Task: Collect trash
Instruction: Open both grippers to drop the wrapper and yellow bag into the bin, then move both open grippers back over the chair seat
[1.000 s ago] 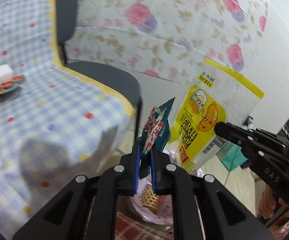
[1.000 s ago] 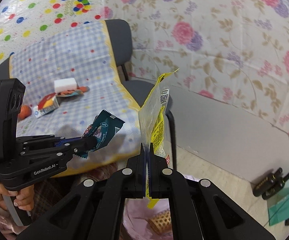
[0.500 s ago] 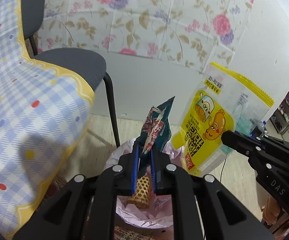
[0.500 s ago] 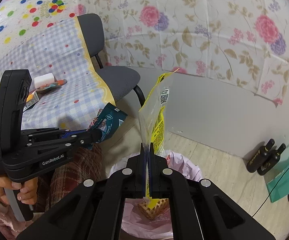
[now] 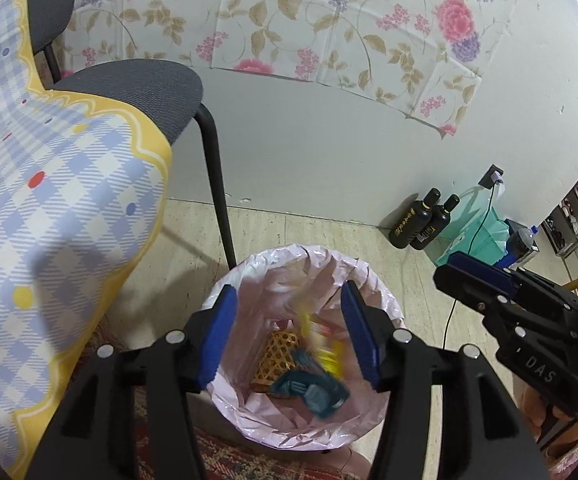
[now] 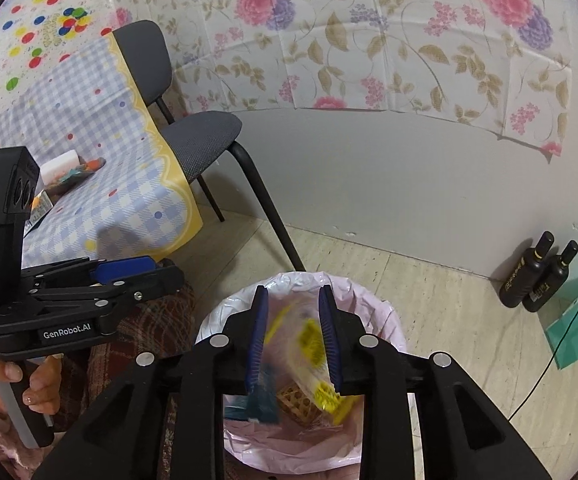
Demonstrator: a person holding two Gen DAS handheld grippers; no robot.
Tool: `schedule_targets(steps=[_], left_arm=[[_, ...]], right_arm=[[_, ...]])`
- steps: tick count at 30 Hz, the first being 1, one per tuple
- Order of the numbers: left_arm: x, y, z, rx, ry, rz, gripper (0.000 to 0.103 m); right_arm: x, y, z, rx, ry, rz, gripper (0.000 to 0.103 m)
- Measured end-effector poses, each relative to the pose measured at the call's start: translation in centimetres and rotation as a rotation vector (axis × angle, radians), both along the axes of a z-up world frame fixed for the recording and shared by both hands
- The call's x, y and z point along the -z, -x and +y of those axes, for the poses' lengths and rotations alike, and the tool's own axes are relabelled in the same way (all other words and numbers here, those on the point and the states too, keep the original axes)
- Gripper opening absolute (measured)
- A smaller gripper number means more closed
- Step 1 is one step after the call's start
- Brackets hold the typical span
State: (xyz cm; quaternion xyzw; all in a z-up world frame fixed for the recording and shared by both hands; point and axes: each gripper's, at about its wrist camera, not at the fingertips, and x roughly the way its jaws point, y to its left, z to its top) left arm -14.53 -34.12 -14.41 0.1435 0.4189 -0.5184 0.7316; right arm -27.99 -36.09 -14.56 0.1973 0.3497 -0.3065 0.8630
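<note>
The trash is lying in the pink-lined bin point(image 5: 249, 412), straight below both claws: the teal wrapper point(image 5: 309, 392) and the blurred yellow bag point(image 6: 313, 340), seemingly mid-fall, beside a woven basket piece point(image 5: 277, 354). The left gripper point(image 5: 287, 340) and the right gripper point(image 6: 292, 340) have just been opening and are hanging released over the bin mouth, pads touching nothing. More litter point(image 6: 69, 172) is waiting on the checked tablecloth point(image 6: 101, 208), off to the left, well apart; the left gripper is sitting nearer that side, so the next reach likely falls to it.
</note>
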Motion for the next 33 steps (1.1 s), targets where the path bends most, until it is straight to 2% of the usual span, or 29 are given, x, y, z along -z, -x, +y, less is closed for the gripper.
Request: schedule_targets(steps=[4, 8, 12, 21, 33], left_arm=[[-1.2, -0.8, 1.1, -0.043, 0.029, -0.015, 0.053], [-3.1, -1.6, 3.1, -0.108, 0.078, -0.064, 0.053], [-4.6, -2.7, 4.8, -0.172, 0.098, -0.127, 0.053], [-7.0, -7.2, 10.7, -0.371, 0.108, -0.224, 0.053], [-9.3, -13.1, 18.7, -0.600, 0.107, -0.273, 0.056]], right_arm=[[-1.5, -0.2, 0.5, -0.009, 0.035, -0.025, 0.029], [-3.6, -1.2, 2.2, -0.055, 0.102, -0.044, 0.029], [-4.6, -2.7, 3.4, -0.100, 0.118, -0.059, 0.029], [-5.8, -8.5, 6.4, -0.247, 0.140, -0.075, 0.029], [-7.5, -18.0, 10.1, -0.439, 0.164, -0.108, 0.029]])
